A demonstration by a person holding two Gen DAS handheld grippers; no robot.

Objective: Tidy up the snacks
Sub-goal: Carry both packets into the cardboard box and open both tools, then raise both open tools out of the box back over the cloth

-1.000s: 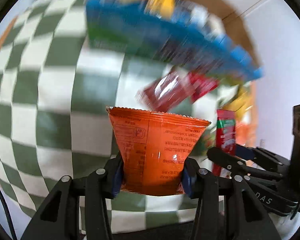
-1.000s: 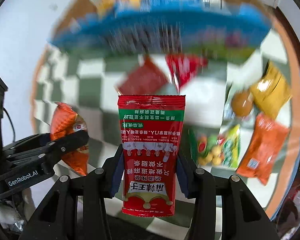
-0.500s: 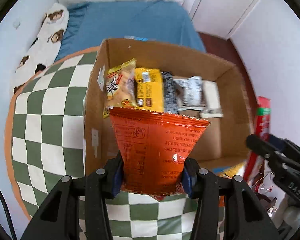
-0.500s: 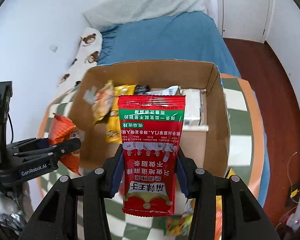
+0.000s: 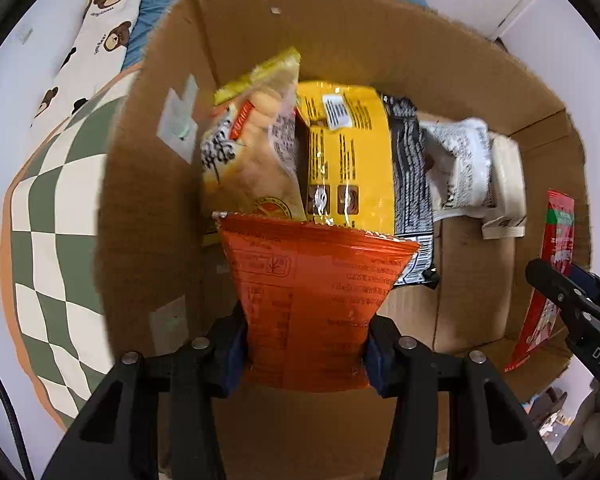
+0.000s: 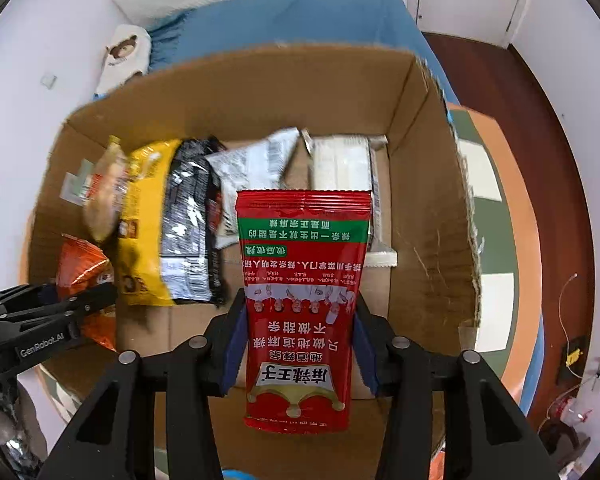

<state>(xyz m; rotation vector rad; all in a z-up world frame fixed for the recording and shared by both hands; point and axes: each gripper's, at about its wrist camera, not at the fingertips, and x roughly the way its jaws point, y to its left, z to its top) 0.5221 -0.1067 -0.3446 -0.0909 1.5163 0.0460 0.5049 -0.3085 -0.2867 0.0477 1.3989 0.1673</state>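
**Two packets hanging over the box**

The left gripper is opening around the orange packet; the right gripper is opening around the red packet. Below, the cardboard box is holding five upright packets. Beyond it, a blue bed is showing.

Two fisheye views, each mounted on a gripper and aimed steeply down along its fingers into the open cardboard box, close above its rim. From the left wrist: placed over the box's left half, near the row of standing snack packets, with the right gripper at the right edge. From the right wrist: placed over the box's right half, with the left gripper at the left edge. Shared by both: box interior, packet row, checkered counter and blue bed beyond.
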